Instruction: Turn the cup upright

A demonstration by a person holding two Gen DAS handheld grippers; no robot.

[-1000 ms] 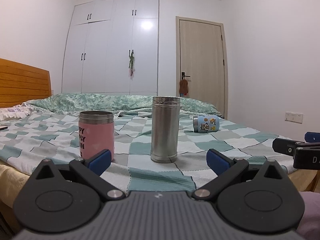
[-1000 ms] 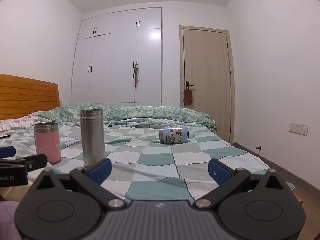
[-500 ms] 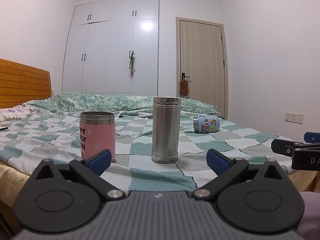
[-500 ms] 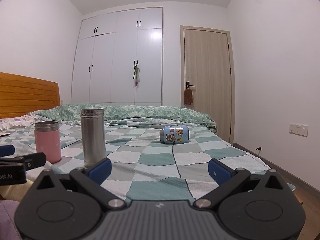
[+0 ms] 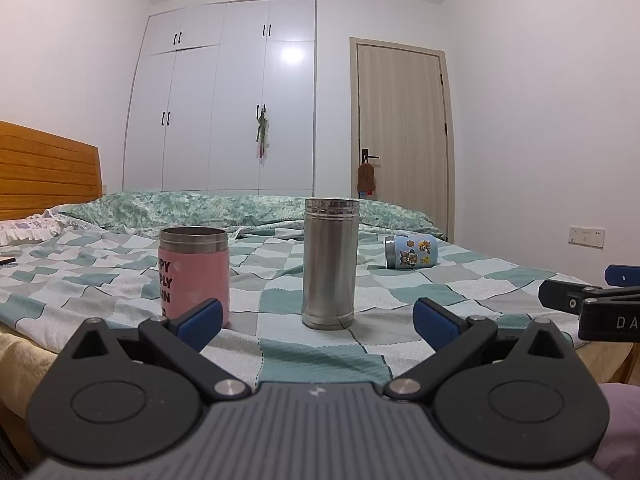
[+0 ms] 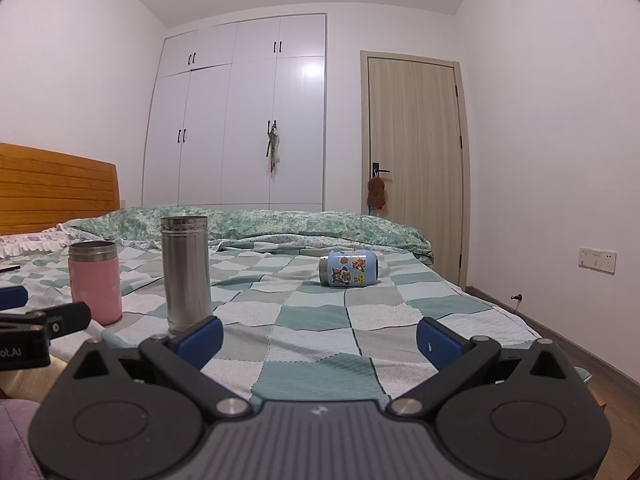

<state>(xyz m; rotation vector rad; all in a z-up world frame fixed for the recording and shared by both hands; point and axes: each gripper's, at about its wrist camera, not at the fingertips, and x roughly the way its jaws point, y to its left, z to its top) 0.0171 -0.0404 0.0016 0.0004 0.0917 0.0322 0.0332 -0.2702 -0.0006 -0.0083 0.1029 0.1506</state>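
A small blue cup with cartoon stickers (image 6: 349, 269) lies on its side on the checkered bedspread, far ahead of my right gripper; it also shows in the left wrist view (image 5: 411, 251) at the right. My left gripper (image 5: 316, 318) is open and empty at the bed's near edge, in front of a tall steel cup (image 5: 329, 273) and a pink cup (image 5: 195, 272), both upright. My right gripper (image 6: 319, 340) is open and empty at the near edge. The steel cup (image 6: 187, 274) and pink cup (image 6: 95, 281) stand to its left.
The bed (image 6: 320, 320) has a green checkered cover, a rumpled quilt (image 6: 260, 224) at the far side and a wooden headboard (image 6: 56, 188) on the left. A white wardrobe (image 6: 240, 120), a door (image 6: 414, 160) and bare floor (image 6: 560, 344) on the right lie beyond.
Both grippers have barely shifted. The cups have not moved.
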